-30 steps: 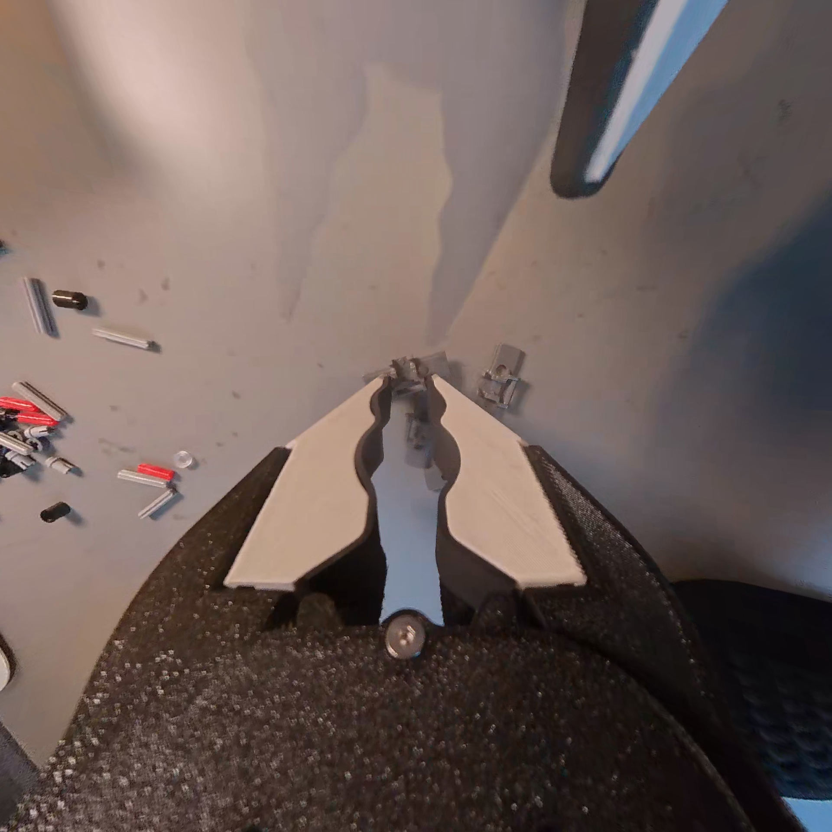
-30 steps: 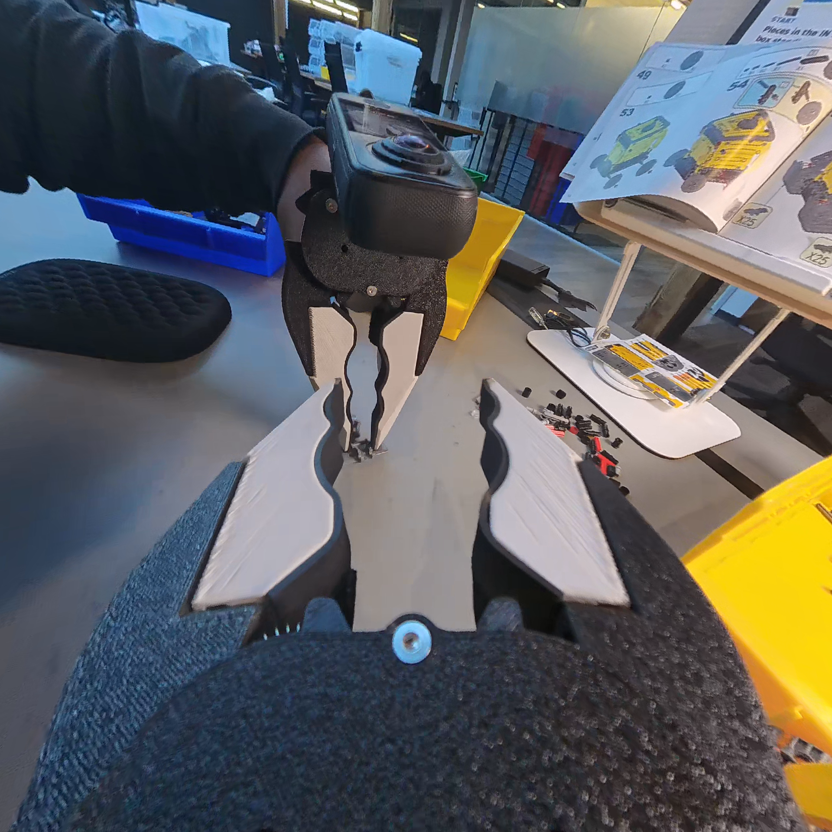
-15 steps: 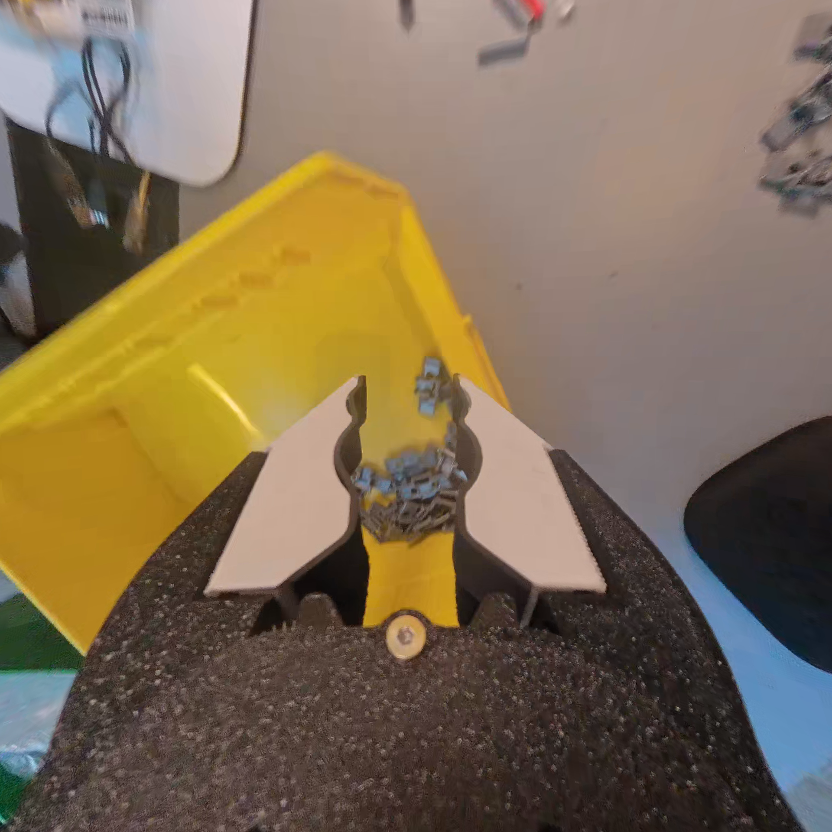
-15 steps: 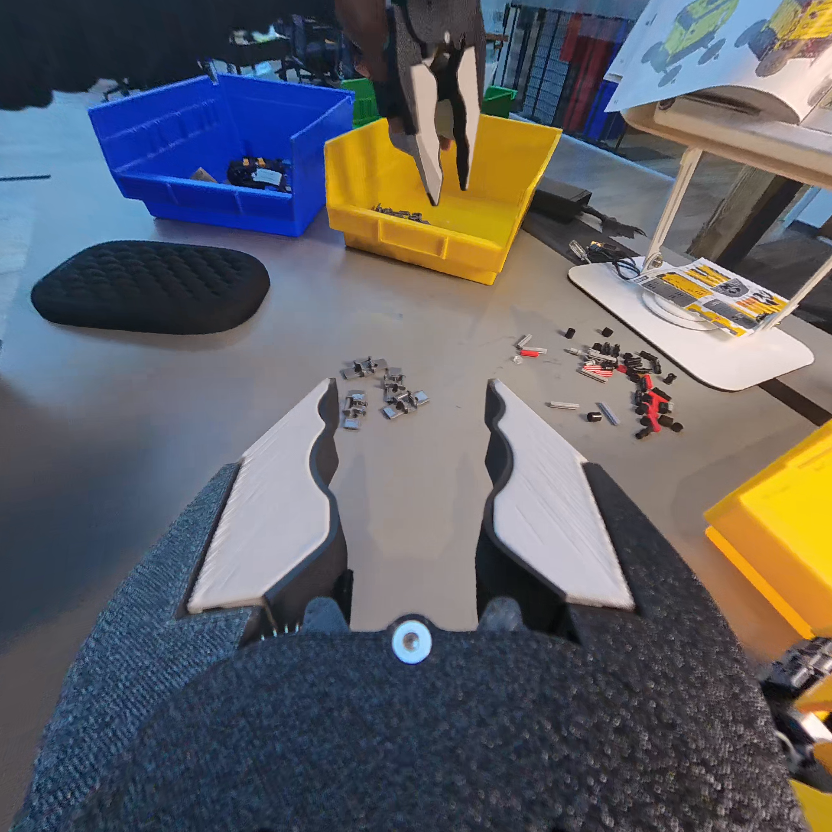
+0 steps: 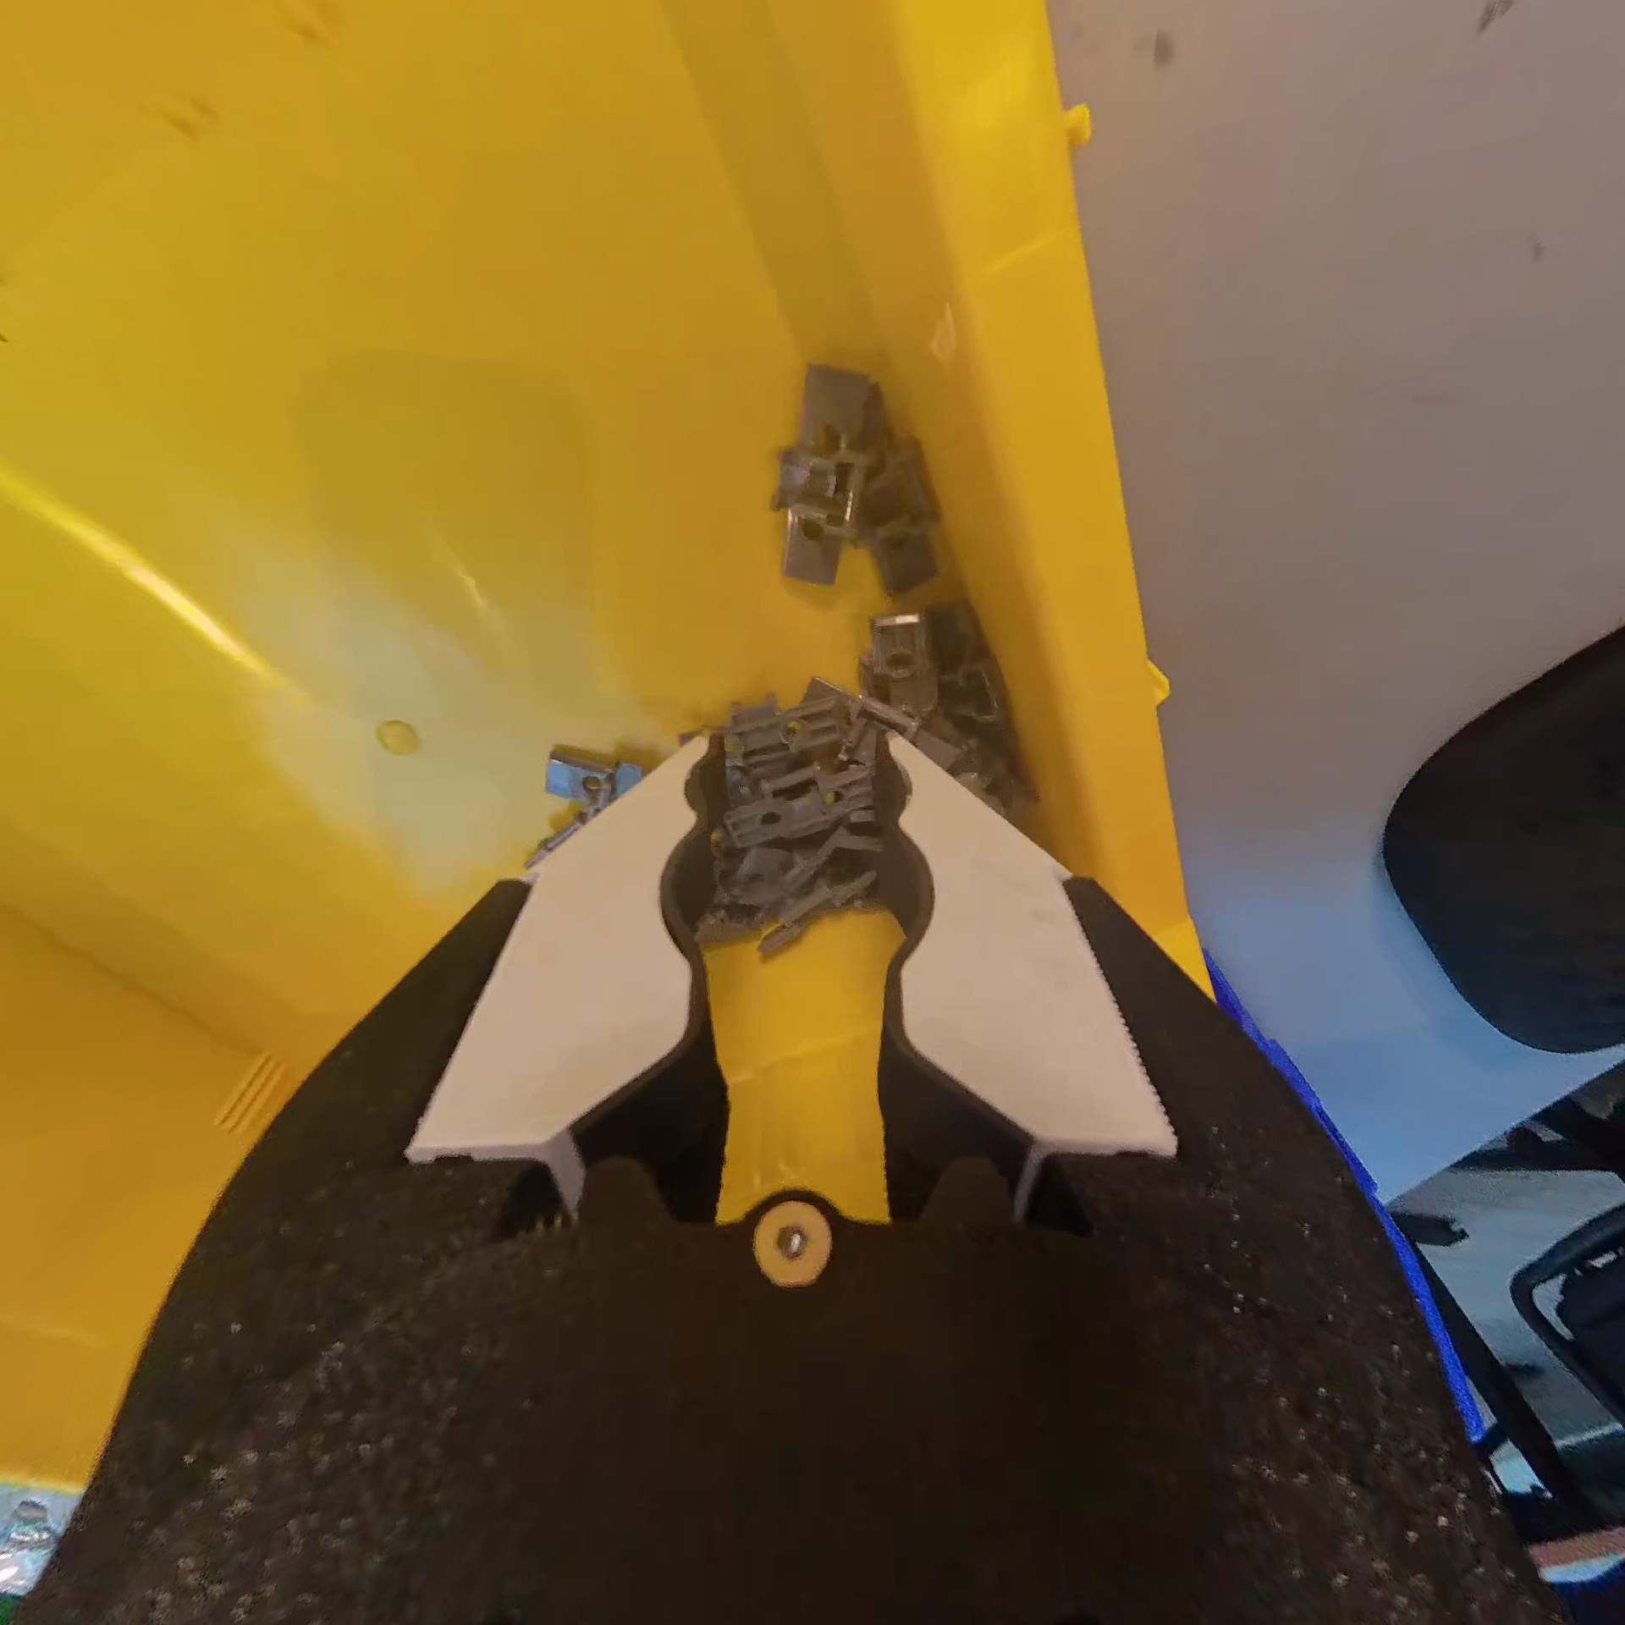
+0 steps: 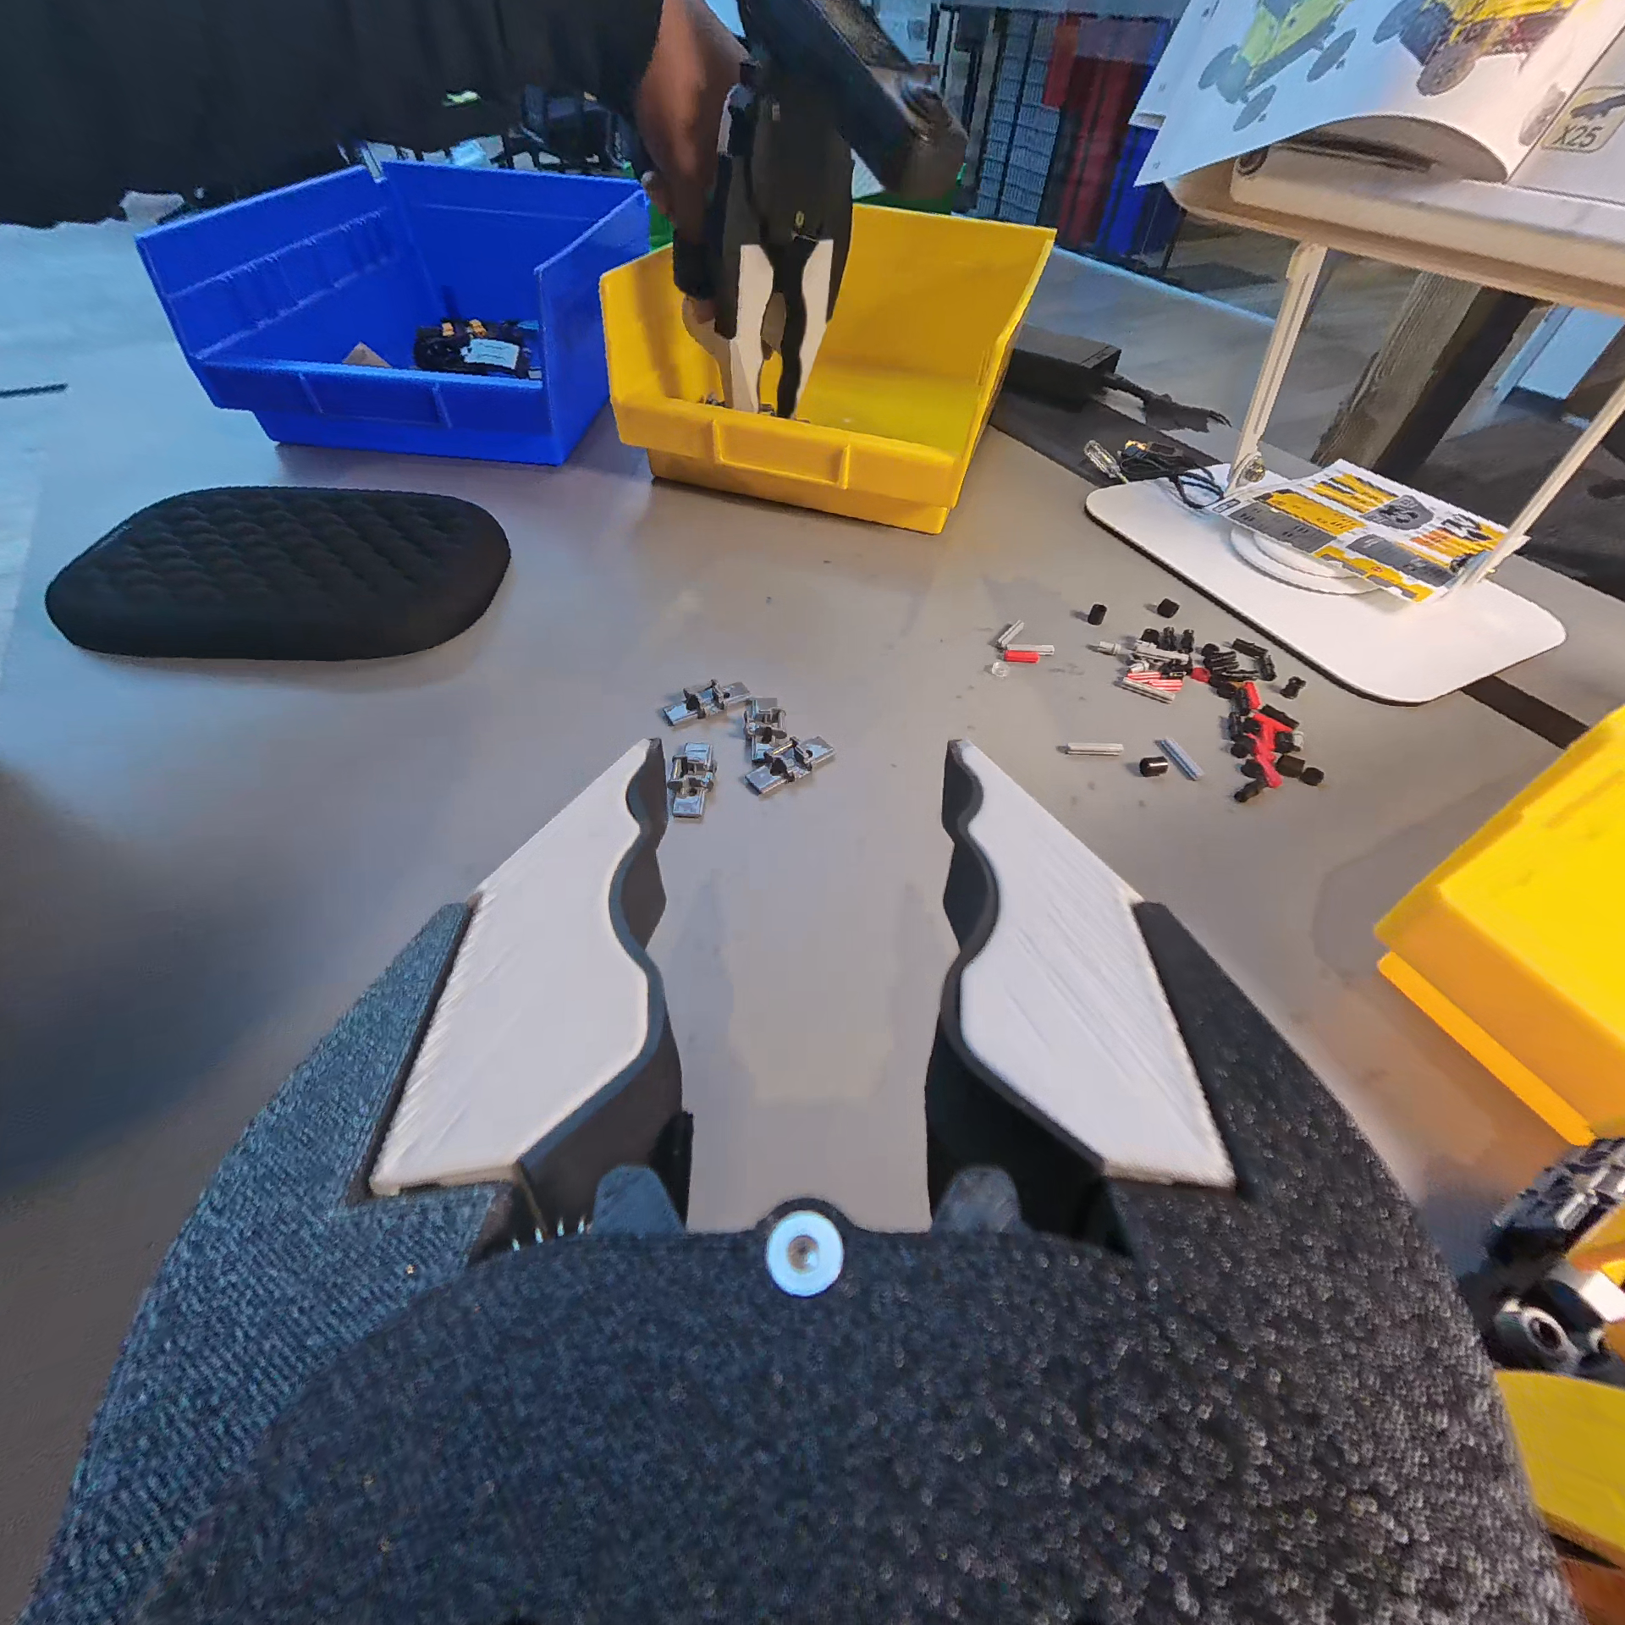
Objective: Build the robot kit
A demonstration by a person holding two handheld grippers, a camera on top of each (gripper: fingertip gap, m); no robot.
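Now left hand-held gripper (image 5: pixel 796 747) lower — amid grey pieces (image 5: pixel 791 818).

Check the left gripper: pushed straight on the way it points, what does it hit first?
Most likely the pile of small grey parts in the yellow bin; the left gripper has its tips right at them, open. Contact unclear.

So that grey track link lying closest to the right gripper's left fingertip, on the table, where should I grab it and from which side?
Judging from its pose, take the grey track link across its narrow middle, coming straight down. It lies flat on the table with its long axis running away from the right gripper, so its long edges face the open jaws.
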